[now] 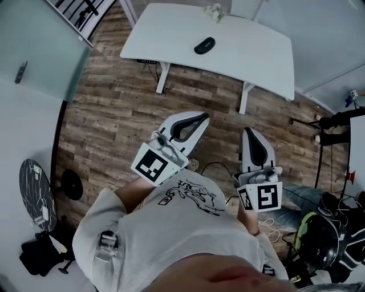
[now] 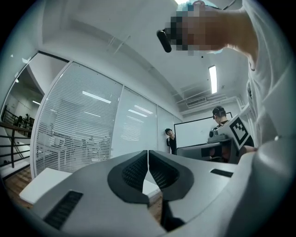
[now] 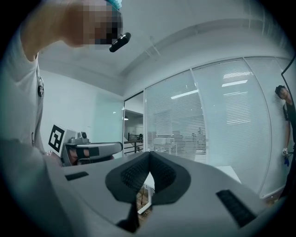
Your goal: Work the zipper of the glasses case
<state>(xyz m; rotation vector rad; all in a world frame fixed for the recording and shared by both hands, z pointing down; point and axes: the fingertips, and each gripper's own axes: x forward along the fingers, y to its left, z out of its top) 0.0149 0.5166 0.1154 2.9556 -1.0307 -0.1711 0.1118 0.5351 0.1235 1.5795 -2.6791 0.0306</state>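
The glasses case (image 1: pixel 205 45) is a small black oval lying on the white table (image 1: pixel 245 57) far ahead of me. Both grippers are held close to the person's chest, well short of the table and above the wooden floor. My left gripper (image 1: pixel 197 121) has its dark pads pressed together with nothing between them, as the left gripper view (image 2: pixel 148 157) shows. My right gripper (image 1: pixel 251 132) is also shut and empty (image 3: pixel 150 159). Both point about level towards glass walls. The case does not appear in either gripper view.
A small white object (image 1: pixel 215 11) lies at the table's far edge. Cables (image 1: pixel 214 167) trail on the floor under the grippers. A black helmet-like item (image 1: pixel 319 239) and bags lie at the right, a round black stand (image 1: pixel 37 194) at the left. Two people (image 2: pixel 170 139) stand by a whiteboard.
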